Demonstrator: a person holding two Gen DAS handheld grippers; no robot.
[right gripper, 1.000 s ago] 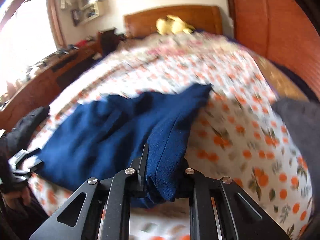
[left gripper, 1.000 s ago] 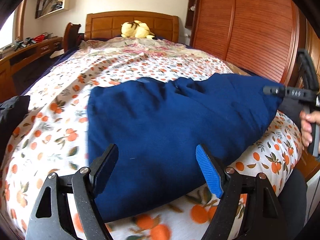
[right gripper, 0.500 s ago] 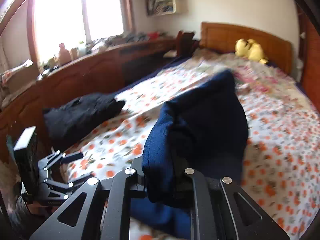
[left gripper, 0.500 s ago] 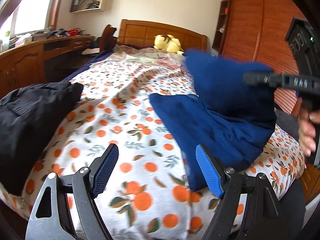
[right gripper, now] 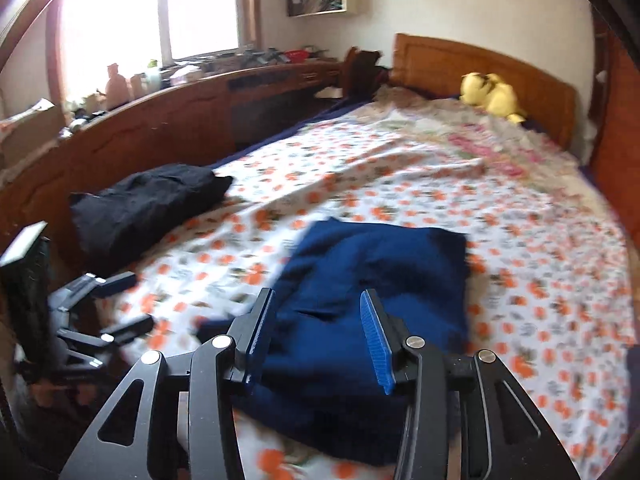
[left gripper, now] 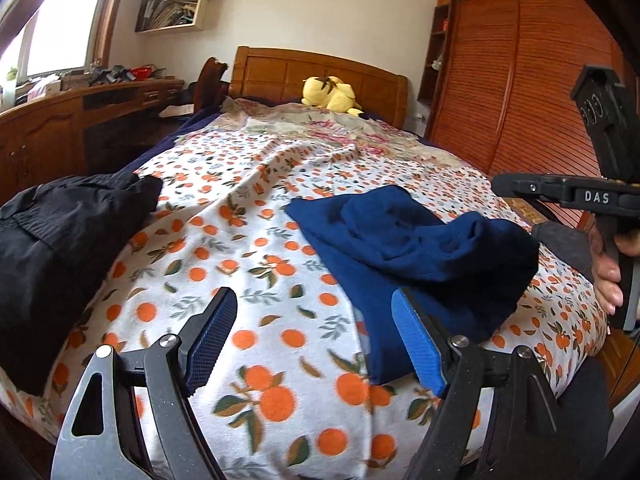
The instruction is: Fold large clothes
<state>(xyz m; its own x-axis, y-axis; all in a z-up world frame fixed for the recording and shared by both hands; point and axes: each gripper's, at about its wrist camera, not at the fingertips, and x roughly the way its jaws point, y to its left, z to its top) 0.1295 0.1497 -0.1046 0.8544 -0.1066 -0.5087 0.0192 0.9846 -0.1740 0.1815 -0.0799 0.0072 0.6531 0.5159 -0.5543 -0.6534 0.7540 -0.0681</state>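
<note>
On the orange-print bedsheet (left gripper: 248, 320), black garment (left gripper: 60, 240) left of blue garment (left gripper: 420, 256), plush toy (left gripper: 330, 94) by headboard (left gripper: 316, 76)

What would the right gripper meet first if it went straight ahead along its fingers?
Most likely the navy blue garment, which lies folded on the orange-print bedsheet straight ahead of the right gripper. Its fingers, which have just been opening, stand apart with nothing pressed between them. Depth is unclear in the blurred view.

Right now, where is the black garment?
The black garment lies on the bed's left side in both views, near the wooden desk, apart from the blue garment.
</note>
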